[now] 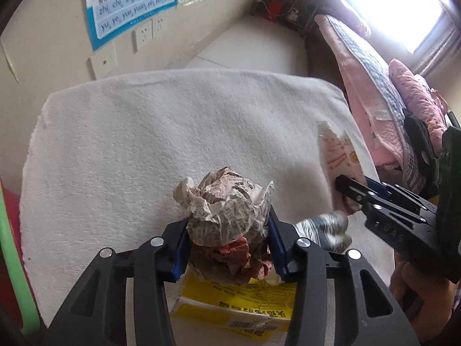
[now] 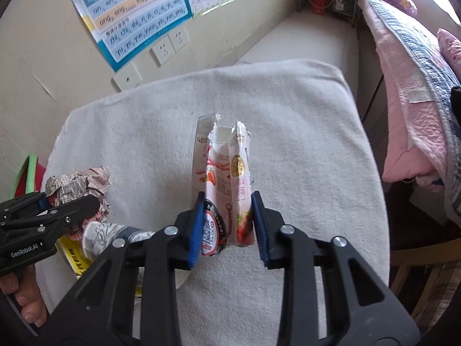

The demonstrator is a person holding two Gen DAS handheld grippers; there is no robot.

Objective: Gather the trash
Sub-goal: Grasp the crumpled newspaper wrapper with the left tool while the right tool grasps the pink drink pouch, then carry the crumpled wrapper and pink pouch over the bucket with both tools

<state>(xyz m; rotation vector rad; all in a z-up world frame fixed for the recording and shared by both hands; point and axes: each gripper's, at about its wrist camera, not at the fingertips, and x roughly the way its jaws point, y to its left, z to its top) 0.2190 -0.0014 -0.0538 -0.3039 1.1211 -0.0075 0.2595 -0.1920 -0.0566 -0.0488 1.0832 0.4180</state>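
My left gripper (image 1: 229, 243) is shut on a crumpled ball of printed paper (image 1: 224, 207), held just over the white towel-covered table (image 1: 144, 144). The ball also shows in the right wrist view (image 2: 76, 187), with the left gripper (image 2: 95, 199) at the left edge. My right gripper (image 2: 227, 225) has its blue pads on both sides of a torn pink strawberry carton (image 2: 224, 173) lying on the towel (image 2: 288, 129). In the left wrist view the carton (image 1: 341, 155) and right gripper (image 1: 340, 183) sit at the right.
A yellow-and-white flat box (image 1: 230, 305) lies under the left gripper, with a crumpled silvery wrapper (image 1: 325, 227) beside it. A red bin with a green rim (image 2: 28, 173) stands left of the table. A bed with pink quilts (image 2: 409, 92) is on the right.
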